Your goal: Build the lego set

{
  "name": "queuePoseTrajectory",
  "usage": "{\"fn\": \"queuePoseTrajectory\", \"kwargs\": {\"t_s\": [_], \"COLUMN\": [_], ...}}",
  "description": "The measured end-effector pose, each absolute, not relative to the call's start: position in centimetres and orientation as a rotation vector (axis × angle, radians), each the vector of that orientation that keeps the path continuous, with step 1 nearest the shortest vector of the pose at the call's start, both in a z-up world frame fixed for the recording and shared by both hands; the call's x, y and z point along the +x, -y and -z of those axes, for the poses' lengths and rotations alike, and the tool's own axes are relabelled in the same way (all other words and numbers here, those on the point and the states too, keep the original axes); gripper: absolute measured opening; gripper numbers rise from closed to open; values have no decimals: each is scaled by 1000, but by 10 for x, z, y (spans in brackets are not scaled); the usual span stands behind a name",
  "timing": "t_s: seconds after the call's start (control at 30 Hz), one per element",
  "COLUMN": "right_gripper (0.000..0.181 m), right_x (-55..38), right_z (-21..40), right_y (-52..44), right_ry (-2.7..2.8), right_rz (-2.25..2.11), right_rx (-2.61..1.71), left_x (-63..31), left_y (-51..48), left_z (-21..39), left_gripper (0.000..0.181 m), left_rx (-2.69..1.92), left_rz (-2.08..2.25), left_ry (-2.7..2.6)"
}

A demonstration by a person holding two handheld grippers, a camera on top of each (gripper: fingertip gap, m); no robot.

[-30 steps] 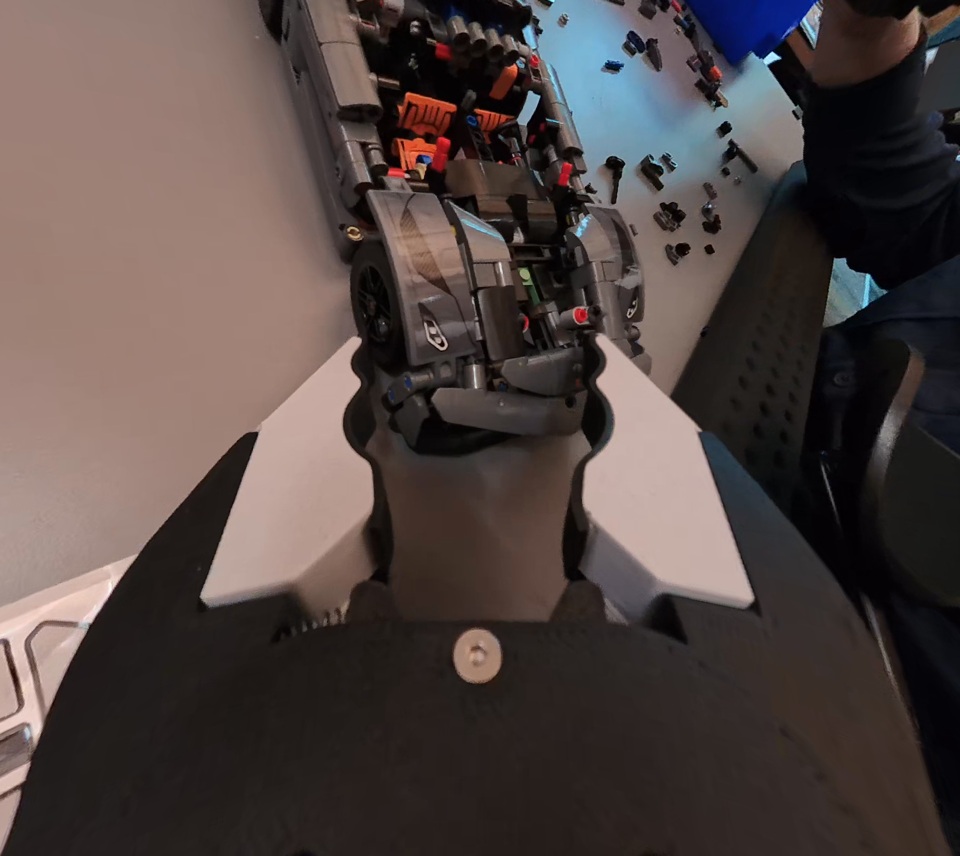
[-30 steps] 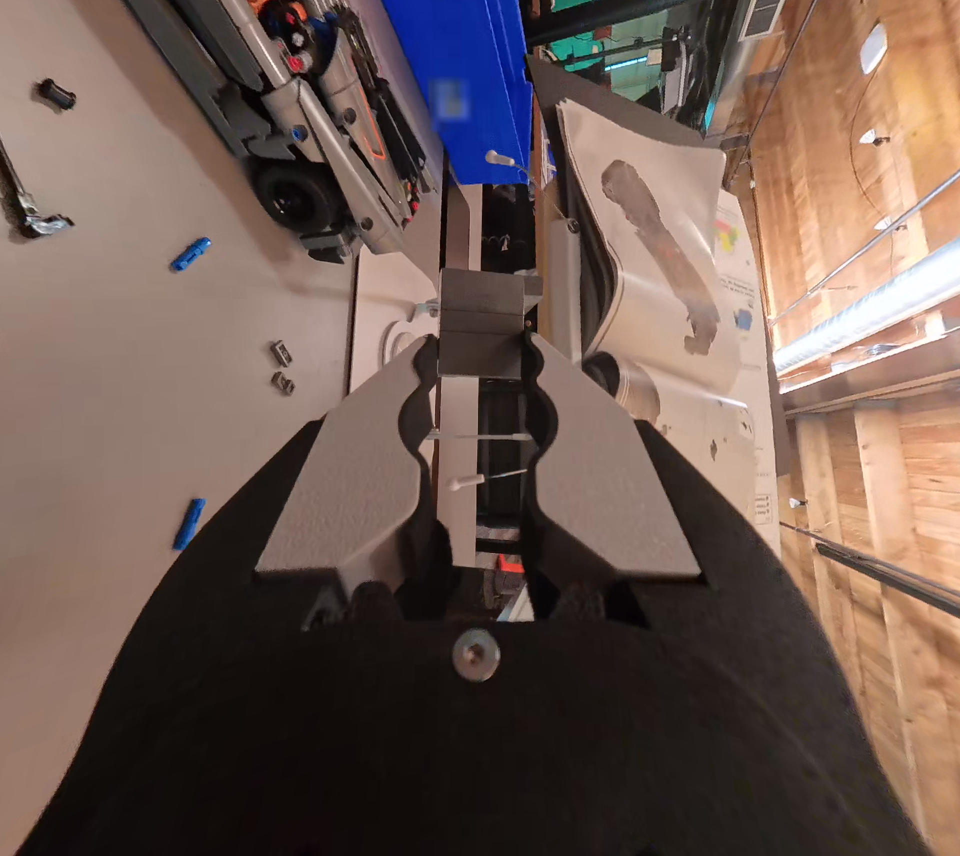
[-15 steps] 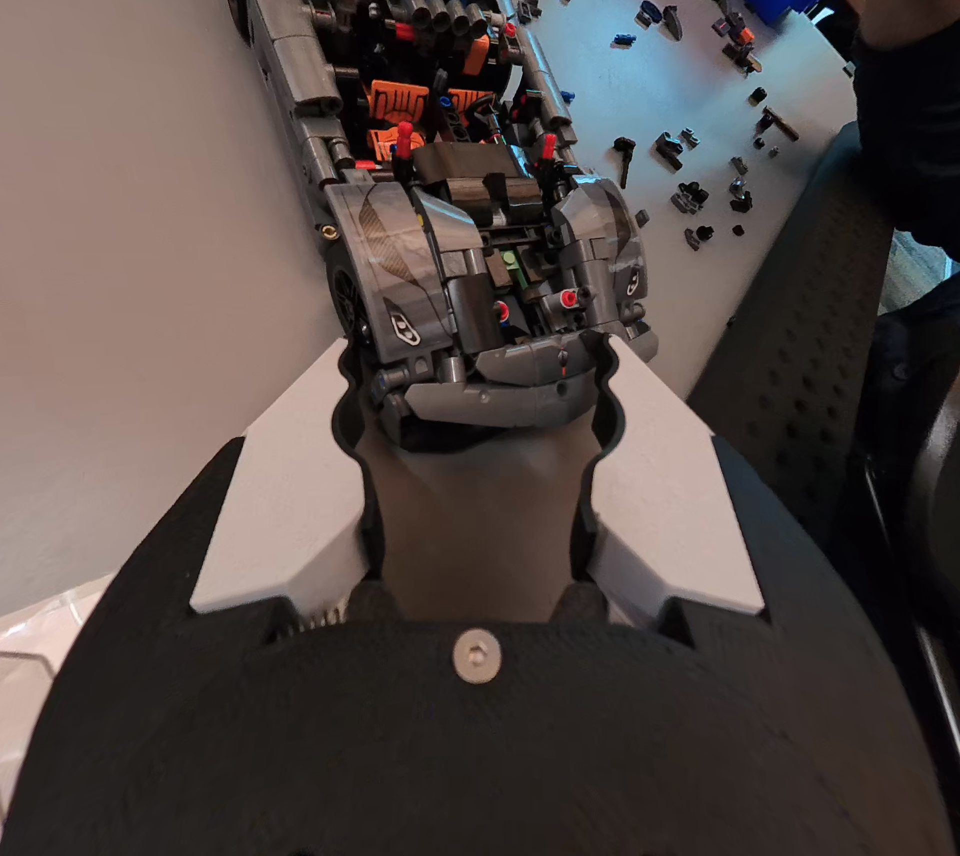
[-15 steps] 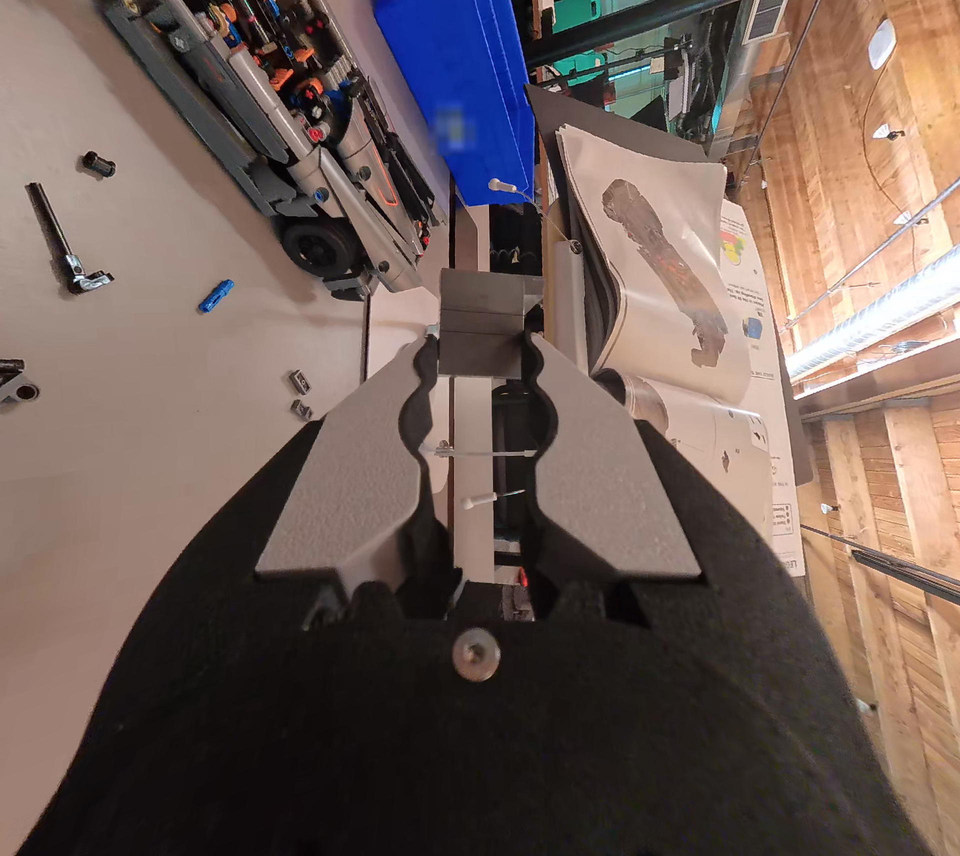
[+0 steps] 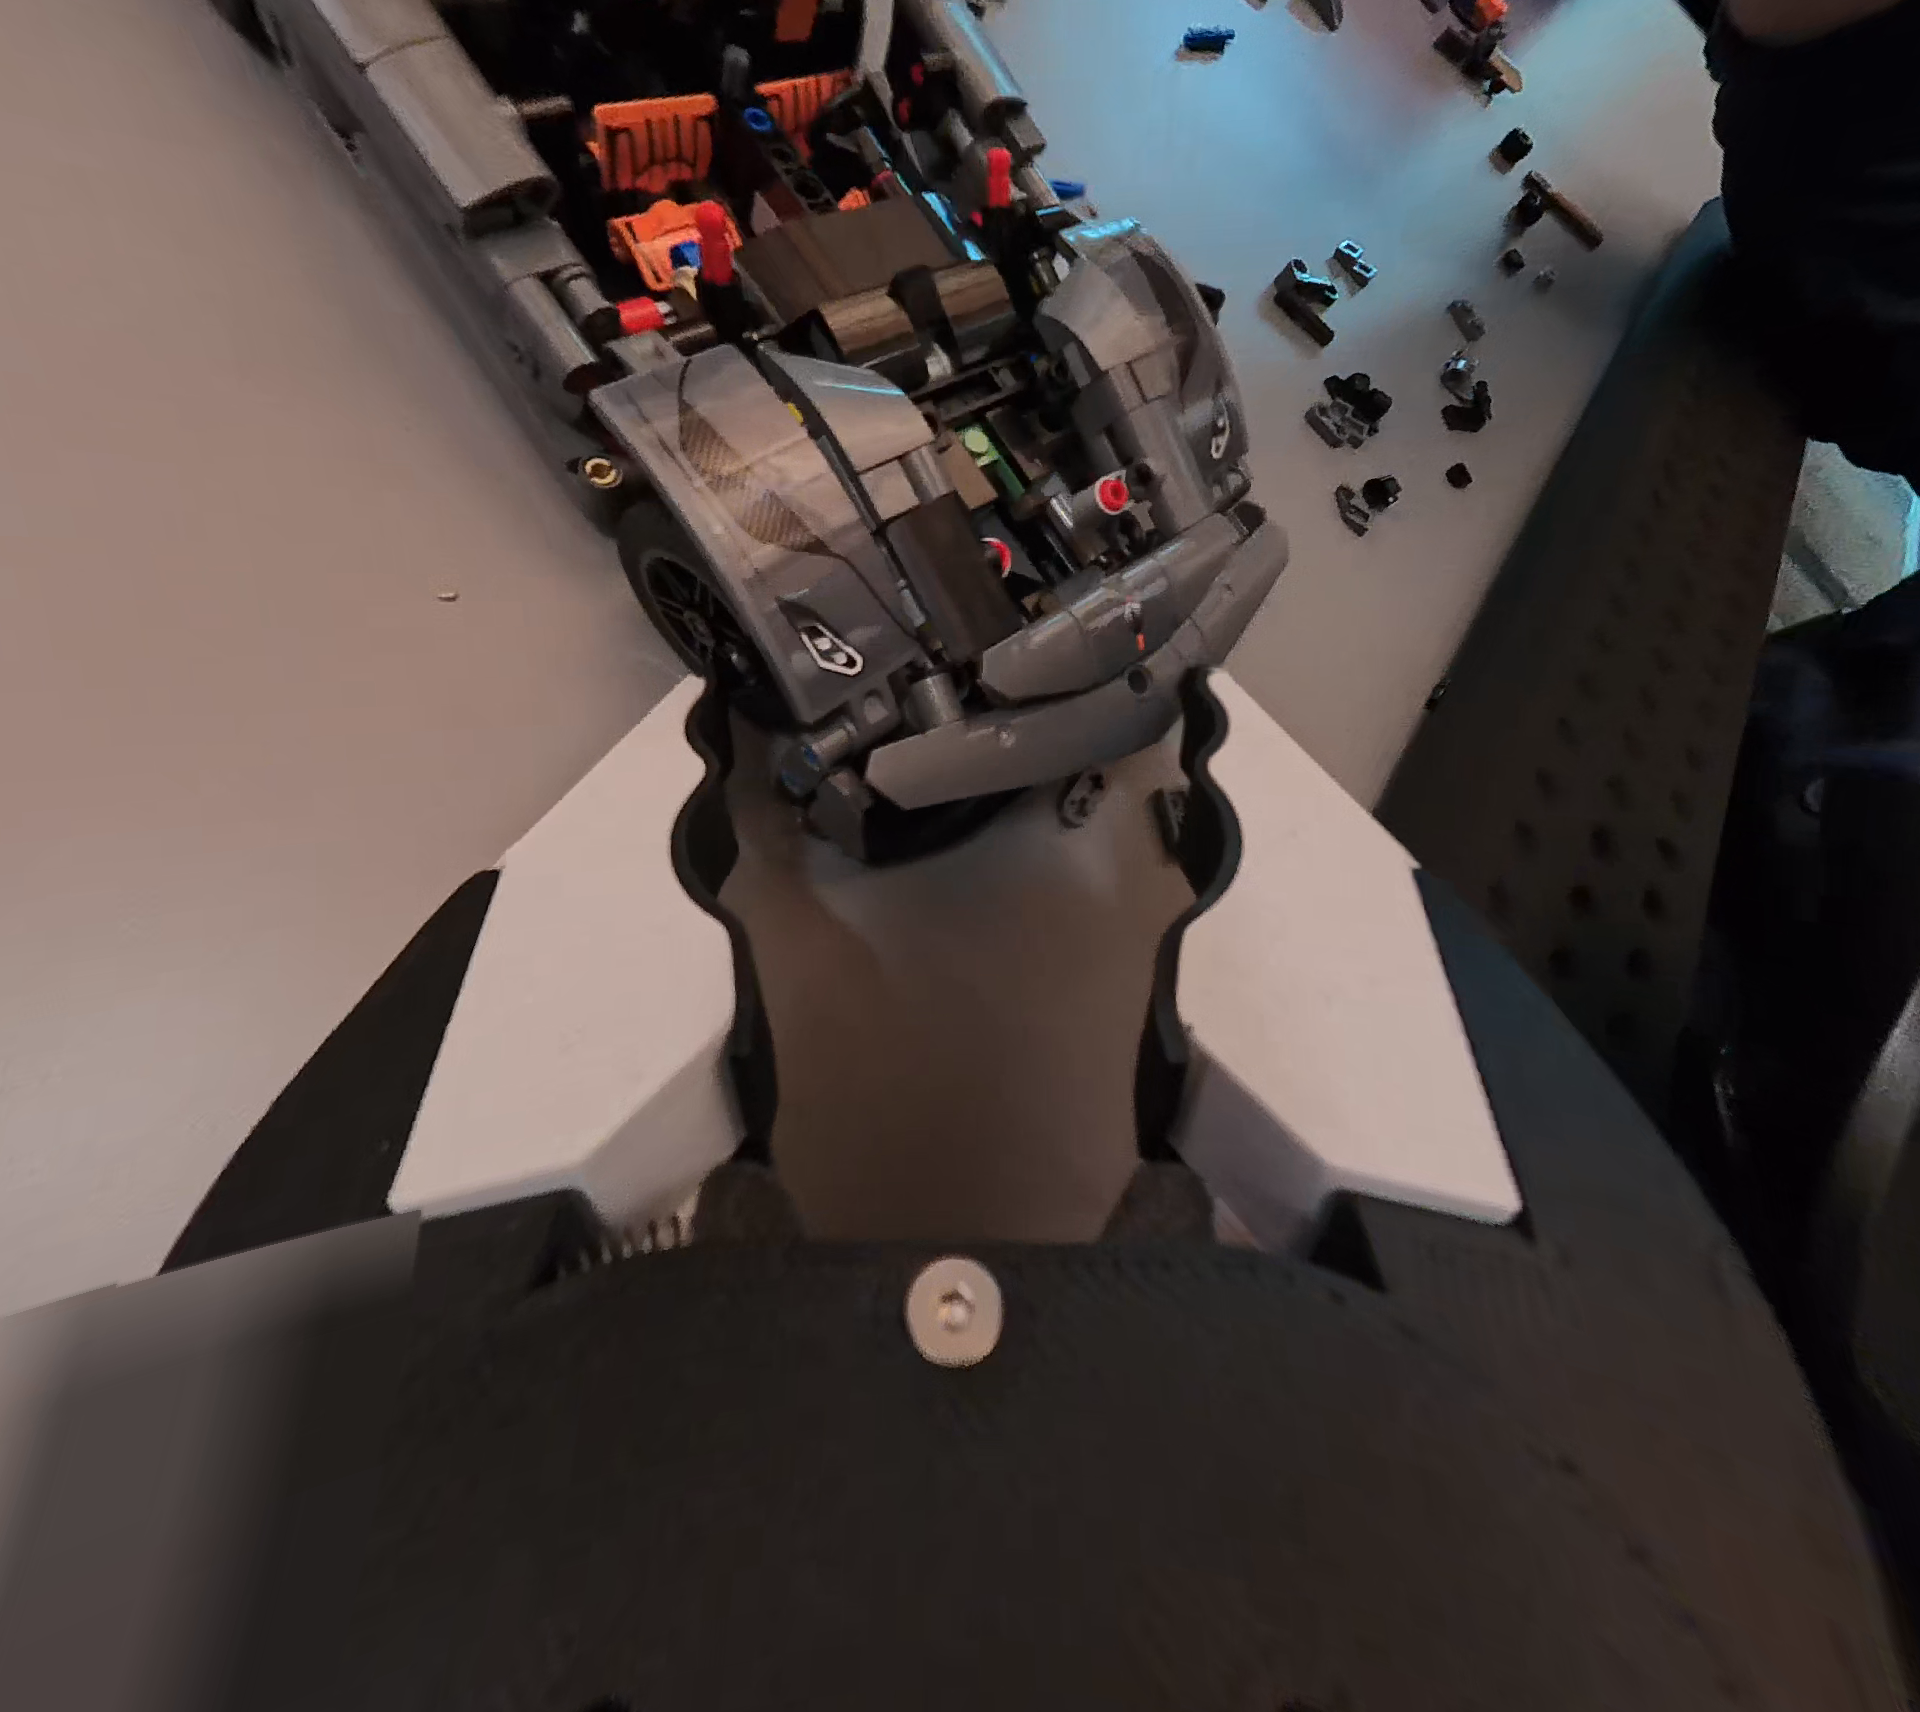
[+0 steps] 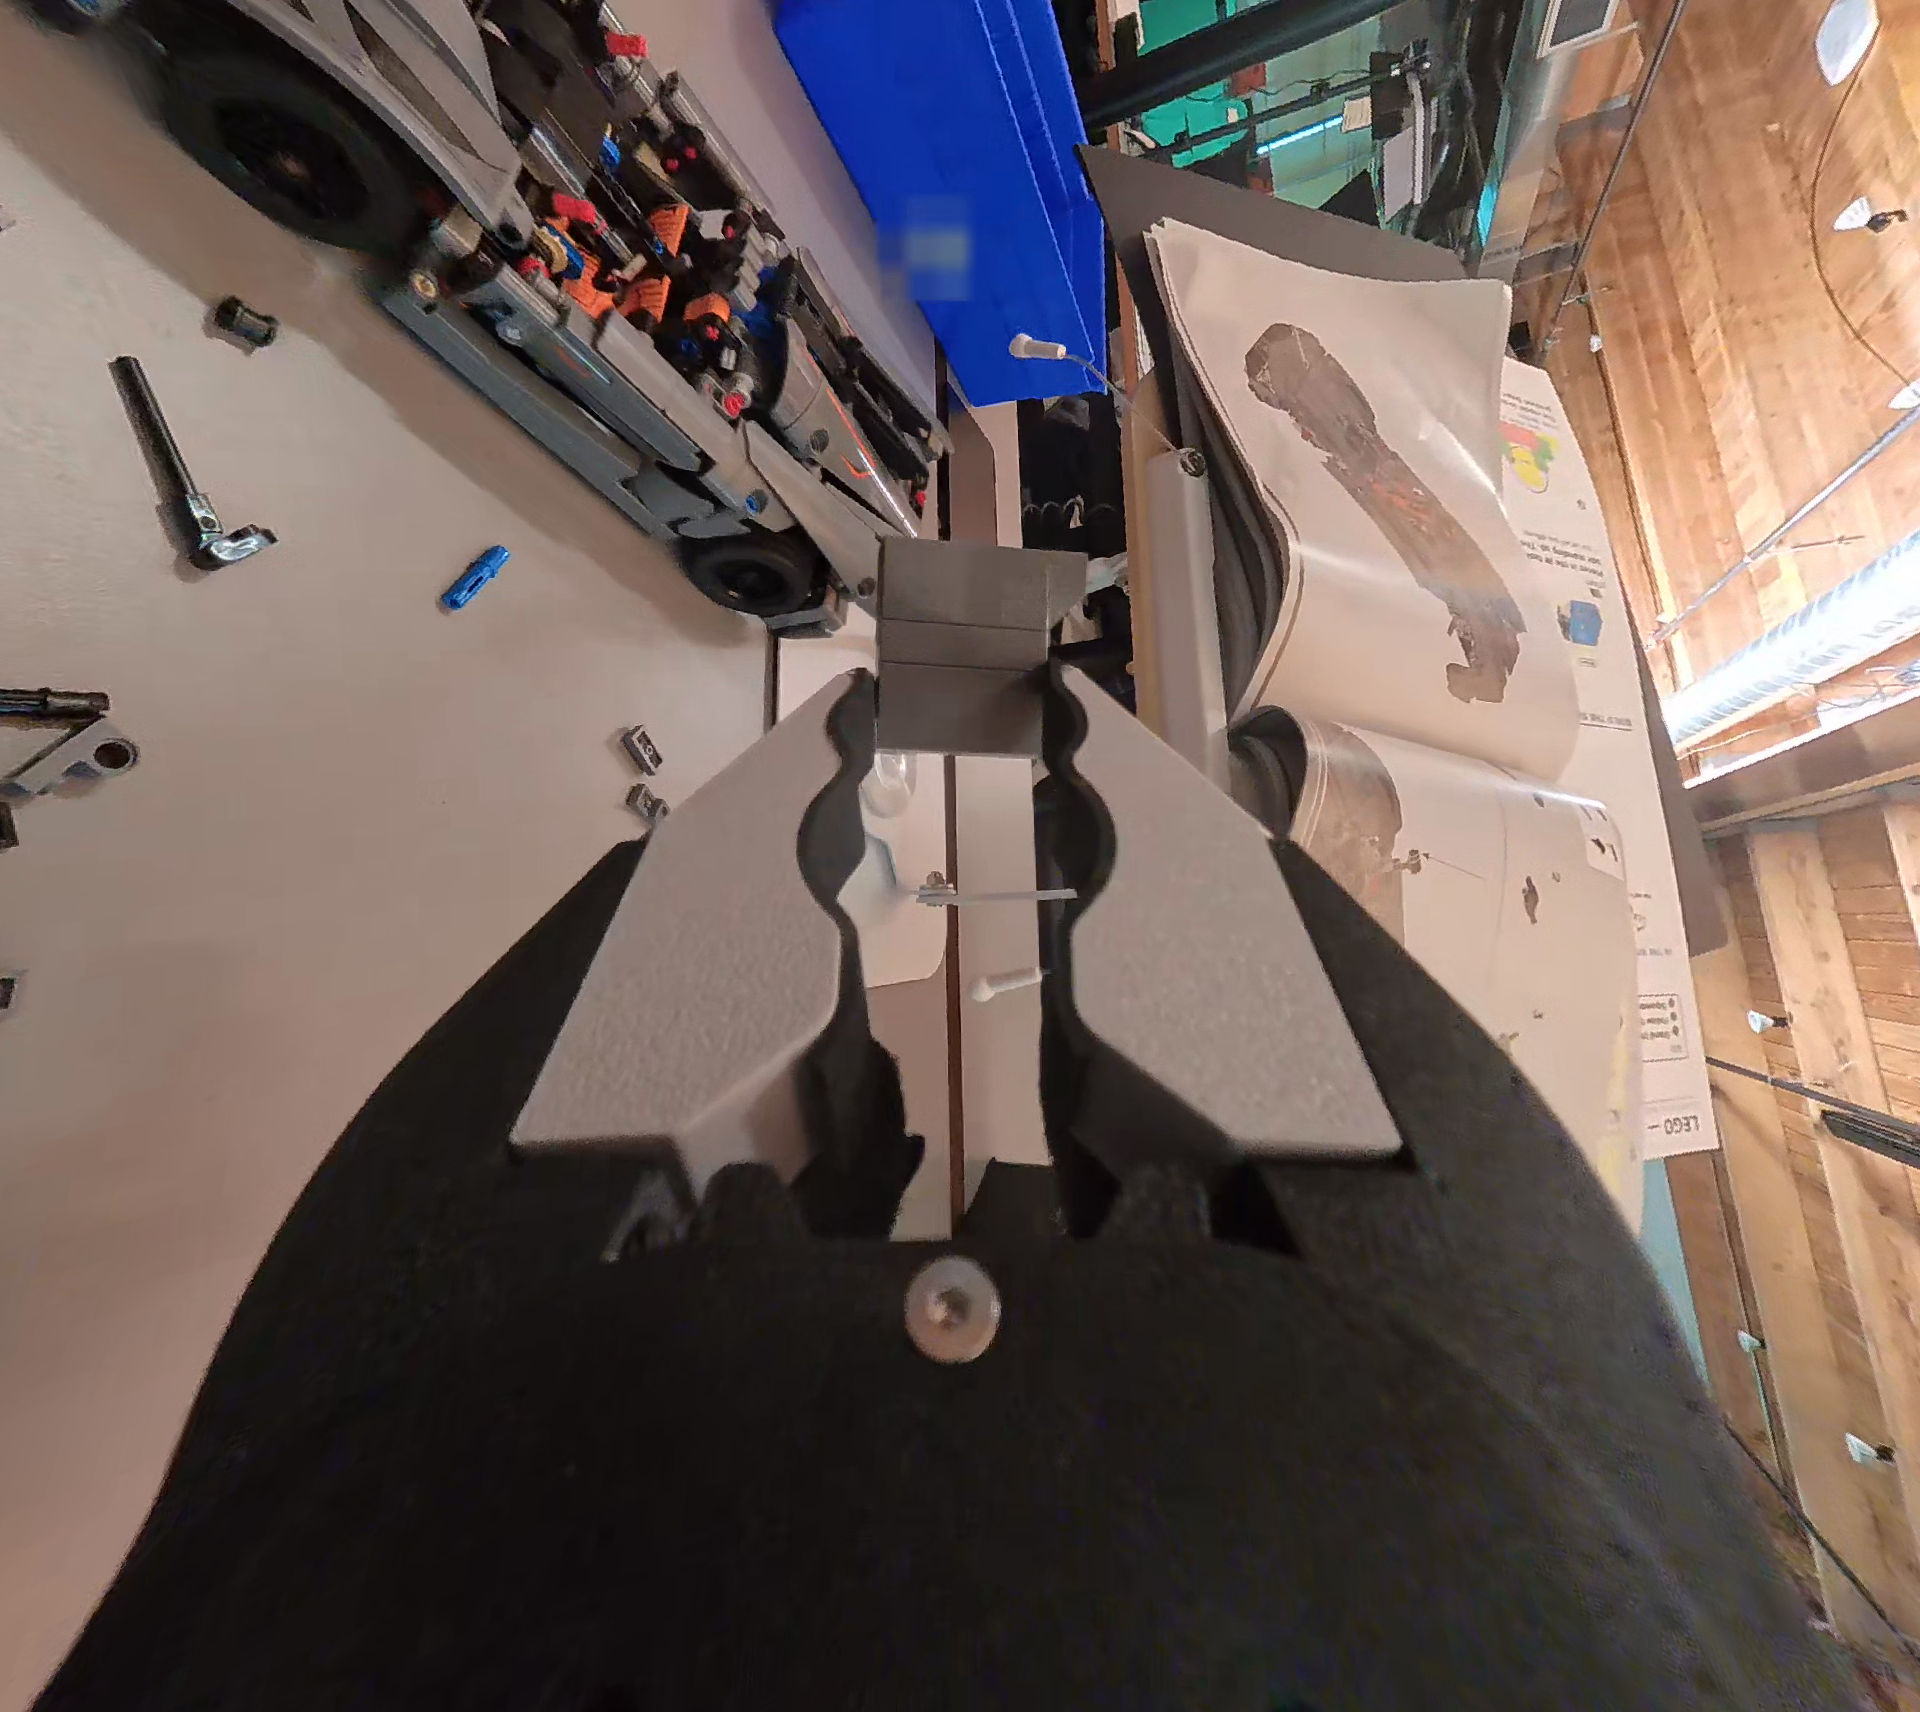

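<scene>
A large grey lego car (image 5: 831,457) with orange and black insides lies on the pale table (image 5: 260,519). My left gripper (image 5: 951,691) is open wide, and its fingertips straddle the car's front nose. I cannot tell whether they touch it. My right gripper (image 6: 961,691) is shut on a dark grey lego panel piece (image 6: 966,623) and holds it in the air above the table edge. The car also shows in the right wrist view (image 6: 499,208), to the upper left of that gripper.
Several small loose pieces (image 5: 1351,405) lie to the right of the car, among them a blue pin (image 6: 475,576) and a black axle (image 6: 171,467). A blue bin (image 6: 935,104) stands behind the car. An open instruction booklet (image 6: 1382,519) is on the right. A person's dark sleeve (image 5: 1818,156) is at the right edge. My right fingertips sit around 25 cm from my left ones.
The car now looks larger and more turned in both views. The left gripper stays open at the car's nose. The right gripper has moved closer to the car, still gripping the grey piece.
</scene>
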State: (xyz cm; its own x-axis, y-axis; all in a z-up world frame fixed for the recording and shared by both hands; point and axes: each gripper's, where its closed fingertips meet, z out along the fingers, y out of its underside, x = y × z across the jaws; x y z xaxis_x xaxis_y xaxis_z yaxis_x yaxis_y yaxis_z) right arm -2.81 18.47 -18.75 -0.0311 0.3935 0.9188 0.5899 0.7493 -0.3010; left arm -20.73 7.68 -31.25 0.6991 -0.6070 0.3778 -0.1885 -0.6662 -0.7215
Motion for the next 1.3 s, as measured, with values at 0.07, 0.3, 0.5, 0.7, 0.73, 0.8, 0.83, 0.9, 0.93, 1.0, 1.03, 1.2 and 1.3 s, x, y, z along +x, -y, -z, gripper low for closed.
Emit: {"fn": "queuePoseTrajectory", "kwargs": {"t_s": [0.07,0.3,0.5,0.7,0.73,0.8,0.83,0.9,0.93,1.0,1.03,1.2,1.3], "right_gripper": [29,29,29,29,29,29,29,29,29,29,29,29,29], "right_x": [-27,-27,-33,-46,-48,-51,-53,-54,-55,-54,-53,-51,-50], "right_z": [189,186,175,173,174,177,179,181,181,178,176,177,175], "right_y": [-185,-180,-165,-140,-136,-130,-128,-127,-125,-127,-128,-124,-123], "right_ry": [1653,1636,1598,1590,1589,1597,1602,1599,1593,1567,1561,1573,1570], "right_rz": [187,166,150,96,93,91,95,88,74,83,80,58,44], "right_rx": [-798,-788,-728,-671,-664,-650,-645,-644,-647,-656,-659,-645,-647], "left_x": [-201,-188,-195,-118,-105,-85,-77,-68,-63,-54,-50,-39,-40], "left_y": [-76,-78,-103,-121,-123,-127,-128,-131,-130,-127,-127,-125,-127], "left_z": [312,314,249,177,173,167,167,169,169,178,180,178,177], "left_gripper": [86,93,87,63,60,53,50,42,36,36,29,6,4], "left_rx": [-2258,-2341,-2173,-1884,-1872,-1845,-1851,-1859,-1853,-1901,-1891,-1823,-1802], "left_rz": [806,794,671,757,784,842,871,881,898,938,948,997,996], "left_ry": [-627,-643,-608,-732,-751,-774,-783,-789,-802,-822,-819,-815,-814]}}
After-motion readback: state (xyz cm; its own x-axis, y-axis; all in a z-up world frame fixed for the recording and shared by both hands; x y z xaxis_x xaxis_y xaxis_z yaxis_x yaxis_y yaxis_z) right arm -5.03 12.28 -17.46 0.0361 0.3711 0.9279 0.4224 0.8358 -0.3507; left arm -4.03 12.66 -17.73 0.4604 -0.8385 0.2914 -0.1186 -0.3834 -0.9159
